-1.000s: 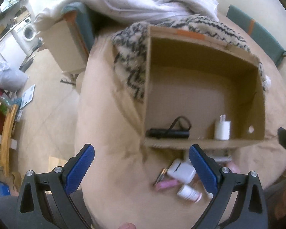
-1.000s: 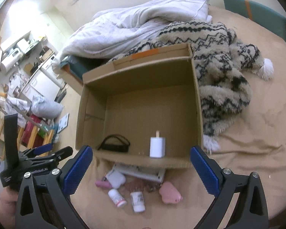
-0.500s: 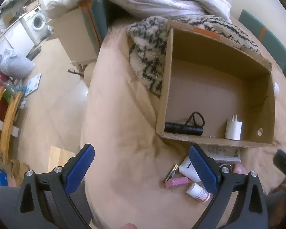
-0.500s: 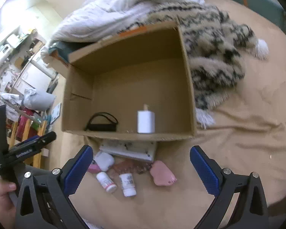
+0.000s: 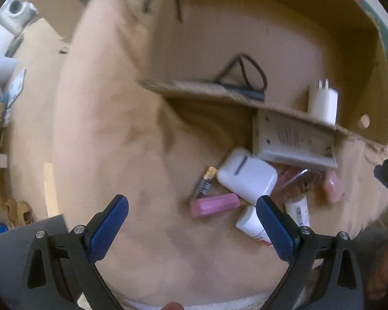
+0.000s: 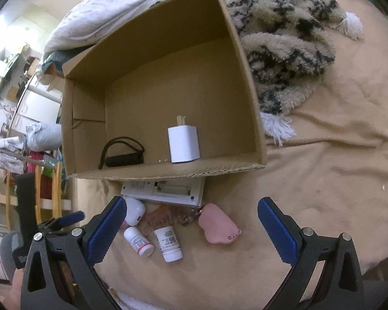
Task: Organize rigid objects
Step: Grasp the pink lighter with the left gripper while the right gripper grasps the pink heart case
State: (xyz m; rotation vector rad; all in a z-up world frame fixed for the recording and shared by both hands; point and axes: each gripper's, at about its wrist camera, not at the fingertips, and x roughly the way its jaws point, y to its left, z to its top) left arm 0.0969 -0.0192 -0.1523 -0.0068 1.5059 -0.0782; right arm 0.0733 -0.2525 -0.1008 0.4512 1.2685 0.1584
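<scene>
An open cardboard box (image 6: 245, 59) lies on a tan bedspread and holds a white charger plug (image 6: 183, 143) and a black flashlight with a strap (image 6: 124, 159). In front of it lie a flat white device (image 6: 165, 193), a white earbud case (image 5: 247, 174), a battery (image 5: 204, 183), a pink stick (image 5: 214, 205), two white bottles (image 6: 168, 242), a clear hair clip (image 6: 168, 217) and a pink foot-shaped toy (image 6: 217, 224). My left gripper (image 5: 191, 230) is open just short of the pink stick and case. My right gripper (image 6: 191, 230) is open over the bottles.
A patterned fuzzy blanket (image 6: 284, 51) and a white duvet (image 6: 103, 18) lie behind and right of the box. The bed edge drops to the floor on the left (image 5: 33, 90), with wooden furniture (image 6: 46, 188) and appliances beyond.
Both grippers have moved closer to the pile in front of the box. The left one has moved in much closer and its view is blurred. Both stay open and empty.
</scene>
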